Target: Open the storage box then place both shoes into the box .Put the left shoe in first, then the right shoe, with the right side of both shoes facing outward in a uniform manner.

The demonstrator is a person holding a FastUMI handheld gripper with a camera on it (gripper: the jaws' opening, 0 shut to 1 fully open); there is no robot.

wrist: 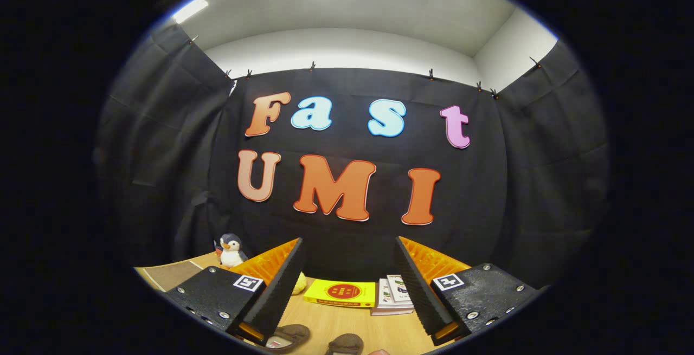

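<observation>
The gripper [349, 268] has its fingers spread wide, holding nothing. Below and between them two shoes [287, 336] [345, 343] lie on the wooden table [336, 320], cut off by the view's rim. Bare tabletop runs ahead to a yellow book [340, 293], stacked booklets [391, 296], and a penguin toy [231, 251] far left

Recording booth, black cloth walls [542, 181], wooden table [347, 322]
</observation>
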